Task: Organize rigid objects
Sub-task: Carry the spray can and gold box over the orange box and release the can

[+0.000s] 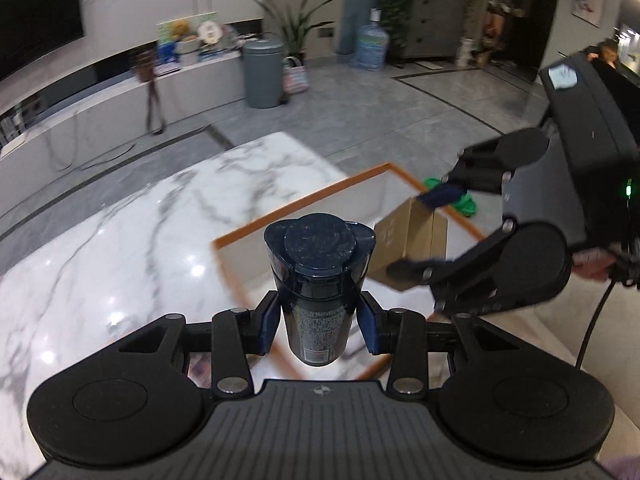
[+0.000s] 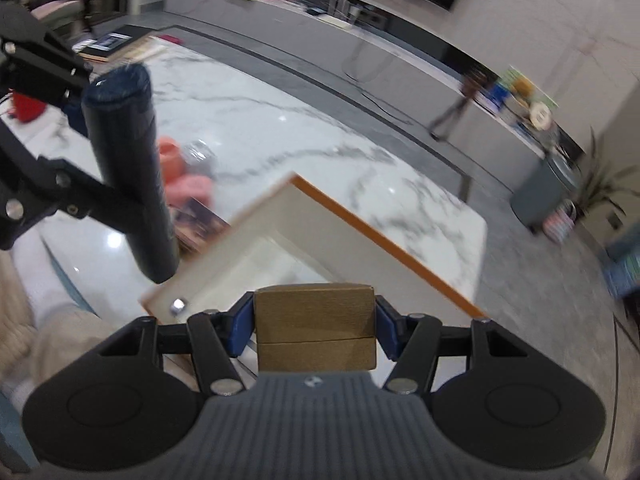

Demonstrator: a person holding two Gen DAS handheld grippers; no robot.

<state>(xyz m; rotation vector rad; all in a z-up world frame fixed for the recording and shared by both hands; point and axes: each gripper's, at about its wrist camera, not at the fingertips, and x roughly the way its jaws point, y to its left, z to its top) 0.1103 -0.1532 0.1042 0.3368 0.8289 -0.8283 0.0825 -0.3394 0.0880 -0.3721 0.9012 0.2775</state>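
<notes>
Left gripper (image 1: pixel 318 320) clamped the dark cylindrical bottle (image 1: pixel 318 280), right gripper (image 2: pixel 316 330) clamped the gold rectangular box (image 2: pixel 316 326), both poised over the orange-rimmed white tray (image 1: pixel 300 208), seemingly for placing

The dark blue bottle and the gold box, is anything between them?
Nothing solid: the dark blue bottle and gold cardboard box hang apart, with the orange-rimmed white tray below, in the left wrist view.

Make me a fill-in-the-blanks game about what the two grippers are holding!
1. The left gripper holds a dark ____.
2. The right gripper holds a gold ____.
3. The tray below them has an ____ rim.
4. The tray sits on a ____ table.

Missing words: bottle, box, orange, marble
</notes>
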